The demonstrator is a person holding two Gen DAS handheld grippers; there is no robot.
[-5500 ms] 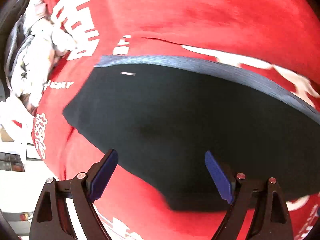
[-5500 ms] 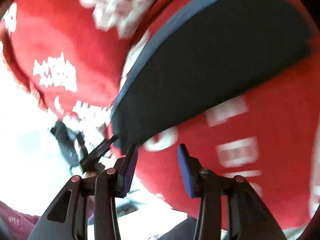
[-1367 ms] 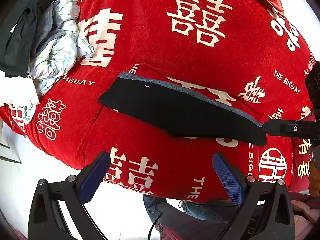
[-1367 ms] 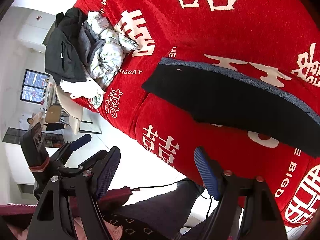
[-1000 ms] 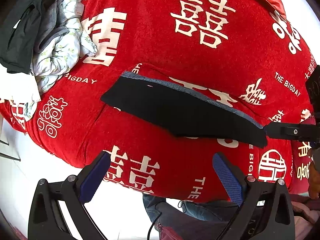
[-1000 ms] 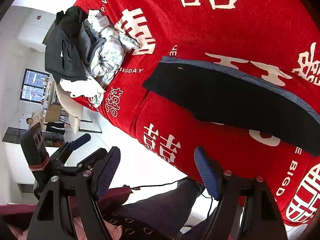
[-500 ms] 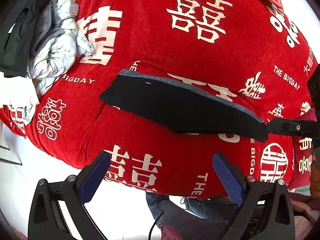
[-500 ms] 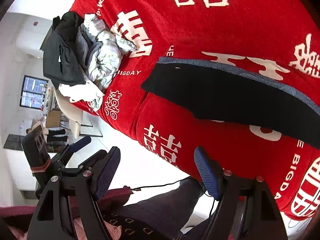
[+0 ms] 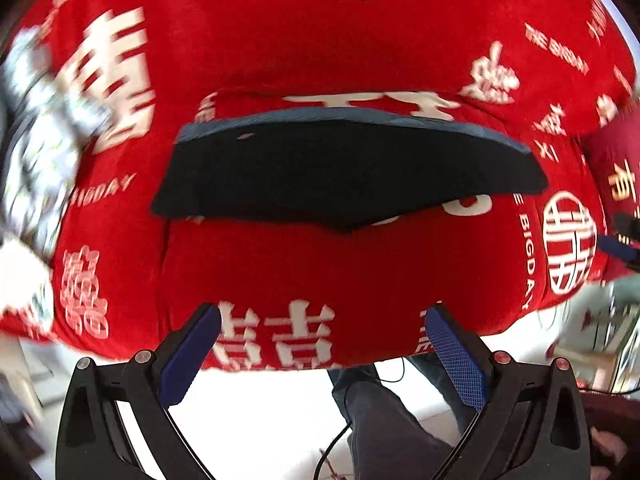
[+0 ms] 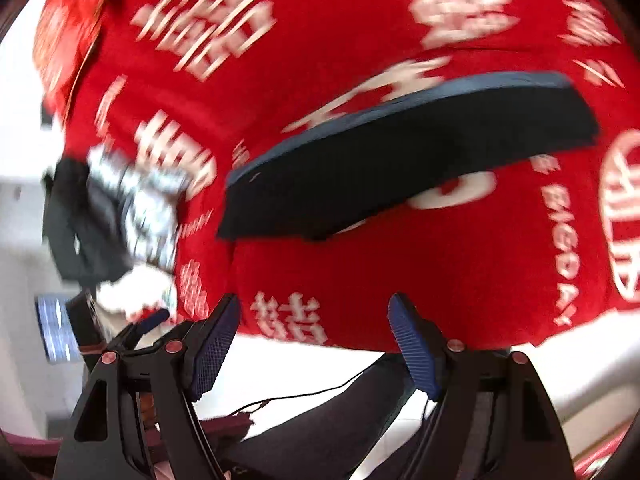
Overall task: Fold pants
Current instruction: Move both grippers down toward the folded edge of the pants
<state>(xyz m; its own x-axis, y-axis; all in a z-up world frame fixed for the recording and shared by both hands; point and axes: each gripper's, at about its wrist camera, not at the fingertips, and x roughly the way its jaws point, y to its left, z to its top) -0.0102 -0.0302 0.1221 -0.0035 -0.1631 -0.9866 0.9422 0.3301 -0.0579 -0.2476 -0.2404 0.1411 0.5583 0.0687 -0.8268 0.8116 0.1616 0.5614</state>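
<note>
Dark pants (image 9: 344,168), folded into a long flat band with a blue-grey waistband edge along the far side, lie on a red cloth (image 9: 360,52) printed with white characters and the words "THE BIGDAY"; the cloth drapes over the tabletop and hangs past its near edge. In the right wrist view the pants (image 10: 400,160) run slantwise, the right end farther away. A heap of clothes (image 10: 116,216), dark, grey and pale patterned, sits well left of the pants on the same cloth, blurred in both views (image 9: 36,128). The left tool (image 9: 322,354) stands nearer the viewer than the pants, over the cloth's hanging edge, jaws wide apart, nothing between its blue pads (image 9: 454,354). The right tool (image 10: 314,346) is likewise nearer than the pants, jaws wide, empty. Below the cloth's edge, a person's dark trouser legs (image 9: 380,412) and a thin cable show against a pale floor.
</note>
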